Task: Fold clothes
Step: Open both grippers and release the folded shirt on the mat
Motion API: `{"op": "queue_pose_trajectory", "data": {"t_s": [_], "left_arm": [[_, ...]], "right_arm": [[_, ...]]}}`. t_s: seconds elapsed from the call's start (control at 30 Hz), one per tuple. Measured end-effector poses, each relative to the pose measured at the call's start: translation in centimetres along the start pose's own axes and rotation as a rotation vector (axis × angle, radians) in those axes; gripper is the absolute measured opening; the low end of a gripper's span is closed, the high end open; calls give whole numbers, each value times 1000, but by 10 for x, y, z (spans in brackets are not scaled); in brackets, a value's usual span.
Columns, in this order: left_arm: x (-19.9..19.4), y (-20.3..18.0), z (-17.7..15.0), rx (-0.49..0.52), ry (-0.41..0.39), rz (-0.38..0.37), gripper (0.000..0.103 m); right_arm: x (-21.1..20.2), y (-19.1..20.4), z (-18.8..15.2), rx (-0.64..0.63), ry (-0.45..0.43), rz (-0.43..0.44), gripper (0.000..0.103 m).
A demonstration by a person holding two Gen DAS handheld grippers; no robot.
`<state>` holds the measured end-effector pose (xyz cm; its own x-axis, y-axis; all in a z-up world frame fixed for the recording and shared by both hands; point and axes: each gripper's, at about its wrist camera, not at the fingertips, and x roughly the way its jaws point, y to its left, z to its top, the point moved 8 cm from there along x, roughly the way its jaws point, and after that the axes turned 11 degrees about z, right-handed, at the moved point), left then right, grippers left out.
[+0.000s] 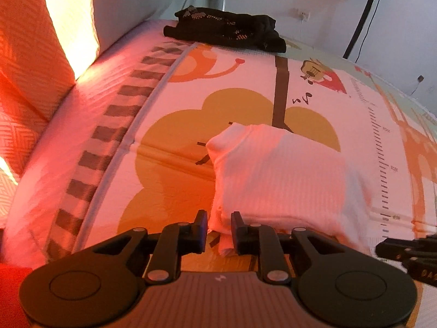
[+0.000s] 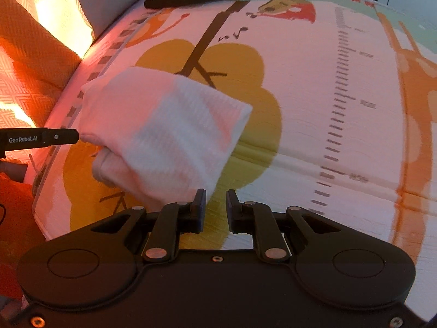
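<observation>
So the white top (image 1: 284, 175) is sitting folded into a chunky bundle on the mat (image 1: 174, 104), right over the yellow tree print. Left gripper (image 1: 219, 228) is sitting at the bundle's near edge, jaws a little apart with a bit of white fabric showing in the gap, but I can't tell if it's actually pinching anything. Right gripper (image 2: 215, 209) is hovering just beside the bundle's near right corner, jaws slightly open and holding nothing. Black clothes (image 1: 226, 28) are lying in a heap at the far end of the mat. Orange curtain (image 1: 30, 54) is glowing on the left.
</observation>
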<state>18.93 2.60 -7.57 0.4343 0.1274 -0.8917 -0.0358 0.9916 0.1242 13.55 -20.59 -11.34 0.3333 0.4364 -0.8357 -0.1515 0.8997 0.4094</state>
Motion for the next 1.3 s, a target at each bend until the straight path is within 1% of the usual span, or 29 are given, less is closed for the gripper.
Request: {"op": "queue_pose_trajectory", "data": {"t_s": [0.07, 0.13, 0.2, 0.27, 0.33, 0.43, 0.57, 0.6, 0.67, 0.7, 0.87, 0.97, 1.07, 1.13, 1.17, 1.2, 1.3], "left_arm": [[-8, 0, 0, 10, -13, 15, 22], [-17, 0, 0, 17, -27, 30, 27], [-27, -1, 1, 18, -47, 48, 42], [-38, -3, 1, 16, -68, 59, 47], [-46, -6, 1, 18, -79, 55, 49], [-59, -13, -2, 13, -91, 53, 54], [-74, -24, -10, 1, -106, 51, 70], [-78, -27, -12, 1, -111, 51, 73], [-83, -34, -20, -5, -117, 51, 77], [-85, -37, -24, -5, -117, 51, 77], [-89, -53, -48, 2, -112, 65, 81], [-91, -62, -61, 8, -111, 64, 83], [-92, -70, -74, 3, -100, 54, 85], [-92, -74, -82, -10, -91, 48, 87], [-92, -75, -85, -15, -87, 46, 89], [-93, -76, -89, -21, -84, 44, 92], [-94, -80, -99, -34, -74, 39, 94]], "right_arm": [[-10, 0, 1, -4, -13, -3, 15], [-21, 1, 1, -8, -26, -6, 19], [-31, 3, 2, -14, -39, -13, 32], [-42, 7, 3, -34, -57, -19, 33], [-52, 11, 4, -50, -73, -21, 38], [-67, 18, 5, -63, -94, -16, 41], [-81, 24, 1, -70, -114, 0, 49], [-84, 25, 0, -72, -118, 2, 52], [-88, 25, -5, -74, -126, 3, 55], [-89, 25, -8, -74, -127, 3, 58], [-89, 15, -27, -52, -113, 5, 61], [-89, 9, -39, -43, -101, 9, 72], [-90, 9, -48, -64, -90, 6, 74], [-91, 11, -52, -85, -82, 1, 79], [-91, 11, -54, -96, -79, -2, 86], [-92, 12, -56, -106, -75, -4, 89], [-93, 15, -63, -138, -64, -11, 93]]}}
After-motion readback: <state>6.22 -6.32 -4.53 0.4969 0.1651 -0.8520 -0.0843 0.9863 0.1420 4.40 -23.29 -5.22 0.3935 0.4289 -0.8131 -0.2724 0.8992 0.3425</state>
